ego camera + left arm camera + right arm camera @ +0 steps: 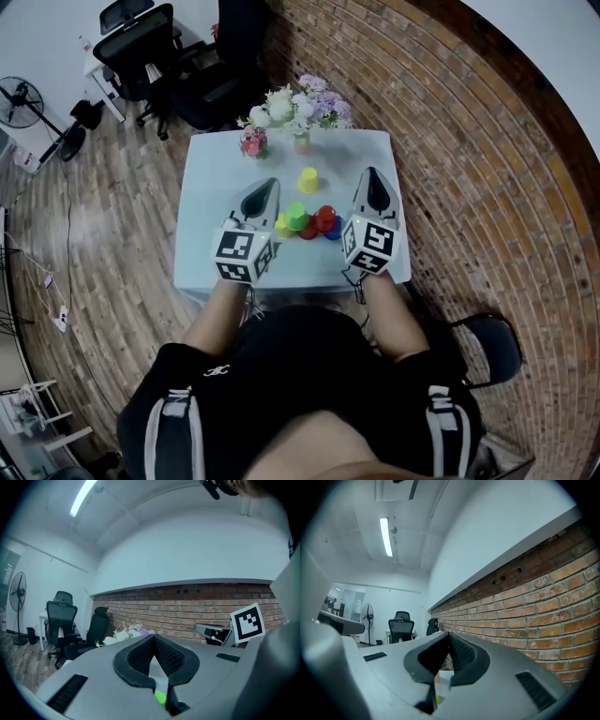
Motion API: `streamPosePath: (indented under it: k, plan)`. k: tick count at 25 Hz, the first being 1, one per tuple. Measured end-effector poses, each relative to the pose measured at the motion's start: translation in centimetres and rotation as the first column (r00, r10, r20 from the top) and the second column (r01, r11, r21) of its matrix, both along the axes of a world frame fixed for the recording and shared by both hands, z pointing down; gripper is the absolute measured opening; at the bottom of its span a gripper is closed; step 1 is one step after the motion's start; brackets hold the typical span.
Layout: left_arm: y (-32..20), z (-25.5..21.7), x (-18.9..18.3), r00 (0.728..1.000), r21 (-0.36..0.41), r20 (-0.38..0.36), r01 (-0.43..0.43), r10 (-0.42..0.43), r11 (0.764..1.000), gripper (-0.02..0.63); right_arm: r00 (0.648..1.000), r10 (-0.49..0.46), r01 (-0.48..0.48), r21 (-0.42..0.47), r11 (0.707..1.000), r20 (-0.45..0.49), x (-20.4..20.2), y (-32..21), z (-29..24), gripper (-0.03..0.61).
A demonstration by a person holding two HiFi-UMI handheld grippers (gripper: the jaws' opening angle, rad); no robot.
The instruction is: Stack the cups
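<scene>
Several small cups cluster at the middle of the pale table (216, 178) in the head view: a green cup (296, 216), a red cup (325, 218), a blue one (336, 231) and a yellow one (281, 228). Another yellow cup (307, 178) stands alone farther back. My left gripper (268, 183) hovers left of the cluster and my right gripper (372, 172) right of it, both level, shut and holding nothing. In the left gripper view the jaws (153, 637) meet, and a bit of the green cup (161, 697) shows beneath them. The right gripper view shows its jaws (449, 634) closed.
A vase of white and purple flowers (300, 106) and a small pot of pink flowers (252, 142) stand at the table's far edge. A brick wall (441, 112) runs along the right. Office chairs (141, 47) and a fan (19, 101) stand beyond on the left.
</scene>
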State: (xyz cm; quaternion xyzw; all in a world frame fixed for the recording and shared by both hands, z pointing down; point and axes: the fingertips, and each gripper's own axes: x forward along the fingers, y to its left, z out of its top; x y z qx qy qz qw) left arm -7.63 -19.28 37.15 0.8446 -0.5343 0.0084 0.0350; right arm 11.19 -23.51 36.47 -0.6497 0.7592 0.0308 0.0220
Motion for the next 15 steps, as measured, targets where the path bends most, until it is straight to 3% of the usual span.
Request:
streamPosePath:
  k: [5, 6, 8, 11, 15]
  plan:
    - [-0.3, 0.0, -0.7, 0.995, -0.005, 0.005, -0.101, 0.101, 0.995, 0.002, 1.000, 0.002, -0.002, -0.012, 1.000, -0.001, -0.5, 0.2, 0.5, 0.000]
    - [-0.3, -0.1, -0.8, 0.990, -0.002, 0.002, -0.138, 0.138, 0.990, 0.049, 1.000, 0.002, -0.002, -0.017, 1.000, -0.002, -0.6, 0.2, 0.7, 0.000]
    - [-0.5, -0.1, -1.1, 0.978, 0.003, 0.001, -0.210, 0.210, 0.978, 0.259, 1.000, 0.004, -0.004, -0.028, 1.000, -0.003, -1.0, 0.2, 1.2, 0.000]
    - [-1.1, 0.2, -2.1, 0.960, 0.004, 0.035, -0.277, 0.276, 0.961, 0.329, 1.000, 0.011, -0.011, -0.043, 0.999, -0.005, -1.5, 0.1, 1.8, 0.000]
    - [-3.1, 1.8, -3.8, 0.940, -0.017, 0.089, -0.330, 0.331, 0.944, 0.348, 1.000, 0.026, -0.027, -0.052, 0.998, -0.014, -2.1, 0.2, 2.4, 0.000]
